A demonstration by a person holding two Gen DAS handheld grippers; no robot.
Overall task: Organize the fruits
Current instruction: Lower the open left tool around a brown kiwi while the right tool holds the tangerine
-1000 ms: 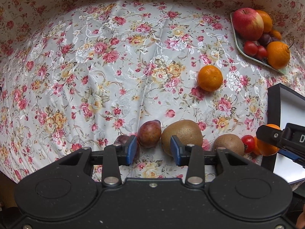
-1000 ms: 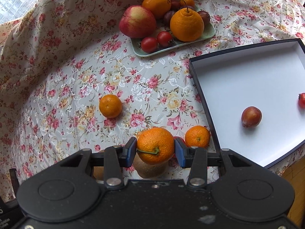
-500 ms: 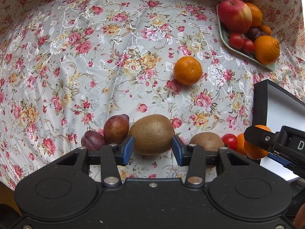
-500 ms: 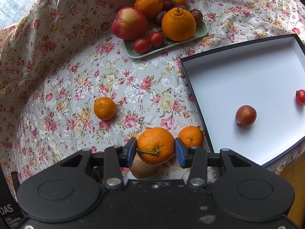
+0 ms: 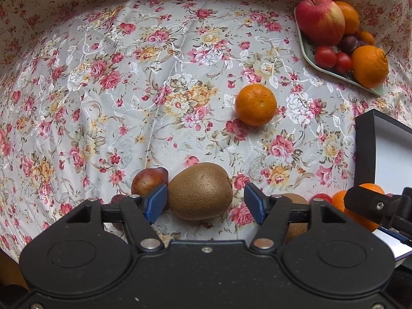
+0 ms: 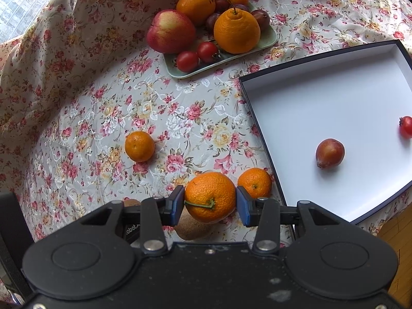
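A large brown kiwi [image 5: 200,190] lies on the floral cloth between the fingers of my left gripper [image 5: 204,204]. Its jaws are opening: the right pad stands clear of the kiwi and the left pad is close beside it. A plum [image 5: 149,180] sits just behind the left finger. My right gripper [image 6: 209,203] is shut on an orange [image 6: 209,197] with a green stem, held above the cloth near the black box [image 6: 260,134]. In the left wrist view that right gripper [image 5: 378,206] shows at the right edge.
The white-lined box holds a plum [image 6: 329,153] and a tomato [image 6: 406,126]. A green plate [image 6: 224,61] at the back carries an apple, oranges, tomatoes and plums. Loose mandarins [image 6: 139,146] [image 6: 255,182], a second kiwi [image 5: 293,203] and a tomato [image 5: 320,198] lie on the cloth.
My left gripper has shifted from the plum to over the large kiwi, come closer to the cloth, and its jaws have spread wider. The right gripper still holds the orange, nearly still.
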